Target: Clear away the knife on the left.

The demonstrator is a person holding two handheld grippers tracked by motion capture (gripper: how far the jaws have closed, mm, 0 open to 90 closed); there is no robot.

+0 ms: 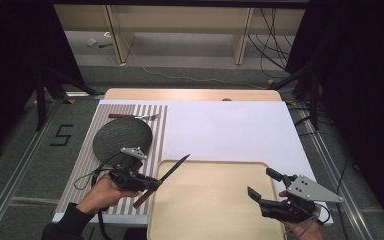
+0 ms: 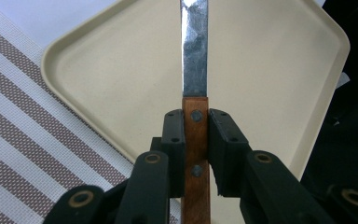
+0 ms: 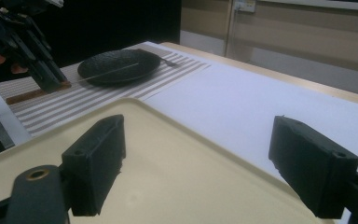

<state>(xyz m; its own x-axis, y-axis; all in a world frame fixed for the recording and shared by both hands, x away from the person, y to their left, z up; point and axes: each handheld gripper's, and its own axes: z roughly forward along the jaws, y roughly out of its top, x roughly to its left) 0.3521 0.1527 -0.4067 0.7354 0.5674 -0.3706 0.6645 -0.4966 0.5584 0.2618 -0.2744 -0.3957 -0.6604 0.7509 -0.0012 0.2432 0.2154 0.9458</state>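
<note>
Knife (image 1: 165,177) is what I have in my left gripper (image 1: 152,184): the jaws are clamped on its brown wooden handle, one pad on each flat side, as my left gripper view shows with the rivets between the pads (image 2: 174,140). Its blade runs forward and to the right from the grip, with the tip over the near-left corner of the beige tray (image 1: 215,220), while the handle end sticks out toward me over the striped placemat (image 1: 87,150). I cannot tell from the high view whether the blade touches the tray rim or hangs above it.

My right gripper (image 1: 265,185) sits at the tray's right edge, jaws spread wide with nothing between them; in the right gripper view the tray surface lies between its two pads (image 3: 98,158).

On the placemat, beyond my left hand (image 1: 102,192), lies a dark round plate (image 1: 122,137), and just past it a fork (image 1: 132,116) with a brown handle lies crosswise. Placemat and tray both rest on the white sheet (image 1: 230,130) covering the table
</note>
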